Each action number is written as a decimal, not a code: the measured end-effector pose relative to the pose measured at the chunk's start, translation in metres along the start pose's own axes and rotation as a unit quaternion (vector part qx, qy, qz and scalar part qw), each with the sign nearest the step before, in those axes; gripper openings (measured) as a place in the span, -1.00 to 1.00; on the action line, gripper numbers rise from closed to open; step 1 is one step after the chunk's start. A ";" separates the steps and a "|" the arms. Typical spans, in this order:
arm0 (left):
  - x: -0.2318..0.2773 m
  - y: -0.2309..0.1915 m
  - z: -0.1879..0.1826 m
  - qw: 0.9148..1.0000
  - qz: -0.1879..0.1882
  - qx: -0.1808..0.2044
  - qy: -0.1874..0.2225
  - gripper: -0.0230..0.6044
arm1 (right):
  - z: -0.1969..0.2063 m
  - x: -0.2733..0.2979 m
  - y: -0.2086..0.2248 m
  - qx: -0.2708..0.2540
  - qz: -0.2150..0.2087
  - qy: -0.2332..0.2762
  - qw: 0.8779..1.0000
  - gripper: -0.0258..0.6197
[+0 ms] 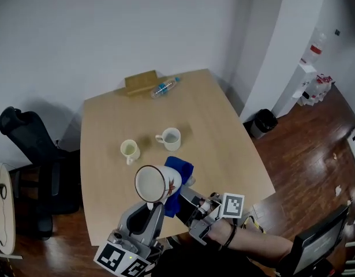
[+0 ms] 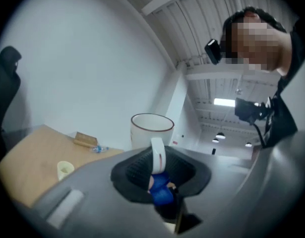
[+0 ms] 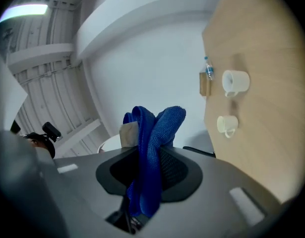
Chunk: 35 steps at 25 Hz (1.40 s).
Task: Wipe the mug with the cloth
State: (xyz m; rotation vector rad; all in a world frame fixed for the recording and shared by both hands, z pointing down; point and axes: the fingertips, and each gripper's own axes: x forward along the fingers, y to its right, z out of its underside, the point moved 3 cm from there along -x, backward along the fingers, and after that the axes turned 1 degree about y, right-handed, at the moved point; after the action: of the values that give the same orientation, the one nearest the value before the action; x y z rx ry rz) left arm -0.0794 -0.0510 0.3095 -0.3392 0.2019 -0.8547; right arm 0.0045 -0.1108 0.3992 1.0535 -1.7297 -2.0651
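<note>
A white mug [image 1: 157,183] with a dark rim and a small painted motif hangs tilted above the table's near edge, its mouth towards me. My left gripper [image 1: 153,208] is shut on its handle [image 2: 157,155]; in the left gripper view the mug [image 2: 151,129] stands just past the jaws. A blue cloth [image 1: 178,175] lies against the mug's right side, bunched in my right gripper [image 1: 187,198]. In the right gripper view the cloth [image 3: 152,148] fills the gap between the jaws and sticks out beyond them, with a pale tag [image 3: 128,133] on it.
On the wooden table [image 1: 223,143] stand a pale yellow mug [image 1: 130,150] and a white mug [image 1: 169,137]. A plastic bottle [image 1: 164,88] and a brown box [image 1: 141,82] lie at the far edge. A black office chair [image 1: 33,154] stands left, a bin [image 1: 264,122] right.
</note>
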 end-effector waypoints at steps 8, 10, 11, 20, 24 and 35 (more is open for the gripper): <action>-0.003 -0.034 0.019 0.998 -0.035 0.005 -0.043 -0.72 | -0.008 -0.022 0.008 -0.074 0.023 -0.053 0.996 -0.59; -0.012 -0.042 0.024 0.998 -0.044 0.004 -0.049 -0.72 | -0.024 -0.026 0.002 -0.105 0.021 -0.046 0.993 -0.59; -0.016 -0.045 0.027 0.997 -0.050 0.005 -0.052 -0.72 | -0.034 -0.029 -0.002 -0.127 0.022 -0.041 0.991 -0.59; -0.041 -0.087 0.103 0.984 -0.112 0.085 -0.113 -0.72 | -0.095 -0.059 -0.014 -0.477 0.168 -0.128 0.853 -0.58; -0.047 -0.124 0.159 0.967 -0.157 0.124 -0.156 -0.72 | -0.083 -0.076 0.043 -0.636 0.259 -0.255 0.681 -0.58; -0.068 -0.164 0.241 0.955 -0.208 0.047 -0.208 -0.72 | -0.018 -0.095 0.202 -0.737 0.274 -0.541 0.298 -0.58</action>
State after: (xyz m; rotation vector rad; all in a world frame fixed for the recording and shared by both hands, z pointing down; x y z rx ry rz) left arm -0.1643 -0.0476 0.5966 -0.4731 -0.3128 -1.1814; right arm 0.0323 -0.1200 0.6215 -1.5008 0.5054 -2.2934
